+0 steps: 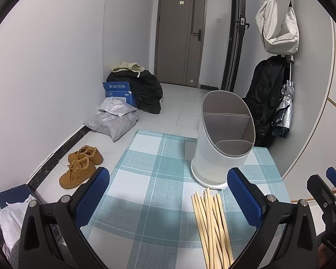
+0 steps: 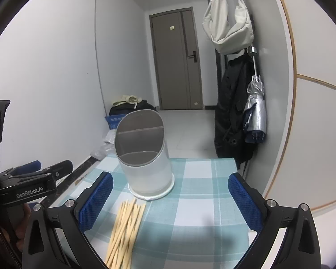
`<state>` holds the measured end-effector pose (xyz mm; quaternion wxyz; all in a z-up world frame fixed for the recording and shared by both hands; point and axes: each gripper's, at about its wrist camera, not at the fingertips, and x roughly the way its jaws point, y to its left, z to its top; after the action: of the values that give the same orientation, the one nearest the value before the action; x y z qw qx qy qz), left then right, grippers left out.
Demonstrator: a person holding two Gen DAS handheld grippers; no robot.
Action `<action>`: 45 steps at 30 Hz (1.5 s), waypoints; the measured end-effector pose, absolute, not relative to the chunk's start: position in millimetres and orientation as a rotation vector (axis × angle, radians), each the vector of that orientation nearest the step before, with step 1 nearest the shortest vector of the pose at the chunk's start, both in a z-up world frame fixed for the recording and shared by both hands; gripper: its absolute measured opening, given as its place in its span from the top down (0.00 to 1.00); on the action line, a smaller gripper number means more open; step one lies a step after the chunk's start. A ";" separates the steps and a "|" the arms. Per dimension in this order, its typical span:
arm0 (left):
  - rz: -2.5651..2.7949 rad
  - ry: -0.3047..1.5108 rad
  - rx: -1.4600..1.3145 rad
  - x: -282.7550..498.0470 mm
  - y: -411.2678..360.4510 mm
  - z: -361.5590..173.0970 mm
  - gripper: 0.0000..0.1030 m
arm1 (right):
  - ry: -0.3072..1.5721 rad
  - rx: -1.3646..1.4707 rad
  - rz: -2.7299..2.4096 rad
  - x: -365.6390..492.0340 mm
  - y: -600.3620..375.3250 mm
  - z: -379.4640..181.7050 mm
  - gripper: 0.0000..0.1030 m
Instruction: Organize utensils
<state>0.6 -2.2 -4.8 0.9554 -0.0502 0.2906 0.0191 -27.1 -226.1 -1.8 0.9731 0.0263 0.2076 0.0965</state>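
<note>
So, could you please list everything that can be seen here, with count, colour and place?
chopsticks: one bundle, pale wood, lying on tablecloth before holder
utensil holder: one, white, divided, upright on tablecloth
tablecloth: one, teal-white check
shoes: two, tan, floor left
parcels: grey, floor by wall
bag: one, cream, hanging right
umbrella: one, silver, hanging right
left gripper: blue pads, open
right gripper: blue pads, open
</note>
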 end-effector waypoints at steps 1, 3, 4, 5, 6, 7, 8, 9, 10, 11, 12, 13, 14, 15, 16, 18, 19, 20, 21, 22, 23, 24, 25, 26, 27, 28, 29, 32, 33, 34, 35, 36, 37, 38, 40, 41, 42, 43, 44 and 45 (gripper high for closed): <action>0.039 0.589 -0.103 0.6 -2.3 -5.1 0.01 | 0.419 0.053 0.195 -27.3 -226.1 -2.4 0.00; 0.038 0.589 -0.102 0.7 -2.7 -4.7 0.01 | 0.421 0.051 0.193 -27.1 -226.3 -2.4 0.00; 0.036 0.589 -0.103 0.8 -2.8 -4.5 0.01 | 0.419 0.049 0.190 -27.1 -226.7 -2.6 0.00; 0.036 0.589 -0.104 1.1 -3.1 -4.6 0.01 | 0.417 0.049 0.185 -27.0 -227.5 -2.3 0.00; 0.036 0.588 -0.103 1.3 -3.6 -4.7 0.01 | 0.415 0.052 0.179 -26.6 -228.8 -1.7 0.00; 0.036 0.588 -0.103 1.4 -4.0 -4.7 0.01 | 0.412 0.055 0.173 -26.2 -230.1 -1.4 0.00; 0.034 0.588 -0.104 0.9 -3.5 -4.8 0.01 | 0.410 0.057 0.170 -26.0 -231.1 -0.9 0.00; 0.033 0.588 -0.105 1.0 -3.5 -4.9 0.01 | 0.410 0.055 0.167 -25.6 -231.5 -0.8 0.00; 0.033 0.588 -0.105 1.1 -3.3 -4.9 0.01 | 0.410 0.055 0.165 -24.8 -232.0 -0.9 0.00; 0.032 0.589 -0.105 1.2 -3.5 -5.2 0.01 | 0.411 0.057 0.166 -24.4 -232.3 -1.1 0.00; 0.032 0.591 -0.104 1.3 -3.9 -5.4 0.01 | 0.413 0.058 0.168 -24.1 -232.3 -1.3 0.00; 0.034 0.588 -0.099 1.4 -4.8 -5.6 0.01 | 0.413 0.056 0.169 -24.4 -232.1 -1.4 0.00; 0.039 0.584 -0.088 1.3 -6.4 -5.5 0.01 | 0.411 0.053 0.169 -24.7 -231.8 -1.6 0.00; 0.041 0.581 -0.080 0.4 -7.2 -5.8 0.01 | 0.411 0.052 0.170 -24.8 -231.7 -1.6 0.00; 0.038 0.580 -0.074 0.1 -8.7 -5.4 0.01 | 0.411 0.053 0.172 -24.7 -231.7 -1.7 0.00; 0.034 0.579 -0.075 -1.2 -9.3 -5.3 0.01 | 0.412 0.053 0.171 -24.0 -231.6 -2.1 0.00; 0.034 0.580 -0.076 -1.0 -9.2 -5.6 0.01 | 0.412 0.053 0.171 -24.1 -231.4 -2.4 0.00; 0.033 0.582 -0.077 -1.3 -9.4 -6.0 0.01 | 0.414 0.054 0.171 -24.2 -231.1 -3.1 0.00; 0.031 0.586 -0.082 -1.2 -9.1 -6.0 0.01 | 0.416 0.055 0.171 -23.6 -231.5 -3.3 0.00; 0.030 0.591 -0.087 -0.4 -8.4 -6.0 0.01 | 0.416 0.057 0.171 -23.6 -231.8 -3.3 0.00; 0.028 0.593 -0.094 0.0 -7.6 -5.9 0.01 | 0.416 0.060 0.174 -24.0 -232.2 -3.4 0.00; 0.027 0.596 -0.100 0.5 -6.6 -6.2 0.01 | 0.416 0.066 0.181 -24.0 -232.9 -3.5 0.00; 0.027 0.599 -0.105 0.7 -6.1 -6.2 0.01 | 0.417 0.073 0.187 -23.6 -233.4 -3.8 0.00; 0.024 0.603 -0.110 1.1 -5.6 -6.6 0.01 | 0.418 0.078 0.189 -23.3 -234.0 -3.9 0.00; 0.020 0.606 -0.112 1.2 -5.1 -6.9 0.01 | 0.418 0.080 0.189 -23.1 -234.4 -4.1 0.00; 0.018 0.608 -0.112 1.3 -5.2 -6.7 0.01 | 0.417 0.079 0.187 -23.4 -234.3 -4.4 0.00; 0.014 0.610 -0.111 1.3 -5.1 -6.7 0.01 | 0.416 0.077 0.185 -24.1 -233.7 -5.4 0.00; 0.001 0.615 -0.112 1.5 -5.5 -6.7 0.01 | 0.418 0.078 0.184 -24.3 -232.9 -6.5 0.00; -0.002 0.617 -0.114 2.1 -5.3 -6.9 0.01 | 0.419 0.079 0.185 -24.1 -232.6 -6.8 0.00; -0.003 0.621 -0.116 2.6 -5.1 -7.2 0.01 | 0.421 0.083 0.191 -23.8 -232.6 -7.1 0.00; -0.004 0.622 -0.115 2.7 -4.9 -7.4 0.01 | 0.421 0.085 0.193 -23.9 -232.7 -7.2 0.00; -0.004 0.622 -0.116 2.8 -4.5 -7.4 0.01 | 0.417 0.083 0.188 -24.4 -232.9 -7.3 0.00; -0.004 0.622 -0.118 2.6 -4.0 -7.2 0.01 | 0.413 0.082 0.183 -25.0 -233.0 -7.2 0.00; -0.005 0.621 -0.123 2.6 -3.2 -6.8 0.01 | 0.411 0.083 0.184 -25.2 -233.0 -7.0 0.00; -0.003 0.621 -0.132 3.3 -1.8 -6.9 0.01 | 0.411 0.090 0.195 -25.0 -233.8 -6.9 0.00; -0.005 0.623 -0.137 3.3 -1.2 -7.3 0.01 | 0.414 0.092 0.198 -24.7 -233.8 -6.9 0.00; -0.007 0.628 -0.144 4.0 -0.1 -7.8 0.01 | 0.415 0.091 0.201 -24.6 -233.3 -7.0 0.00; -0.007 0.631 -0.150 4.7 1.0 -8.2 0.01 | 0.416 0.089 0.202 -24.6 -232.6 -6.9 0.00; -0.004 0.633 -0.153 5.2 1.8 -8.5 0.01 | 0.415 0.087 0.204 -24.8 -232.4 -6.7 0.00; -0.003 0.633 -0.154 5.3 1.8 -8.5 0.01 | 0.413 0.083 0.206 -25.3 -231.3 -6.4 0.00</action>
<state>5.3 1.8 -8.5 0.9474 -0.0758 0.3110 -0.0016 -25.3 -231.3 -6.4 0.9726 0.0410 0.2046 0.1022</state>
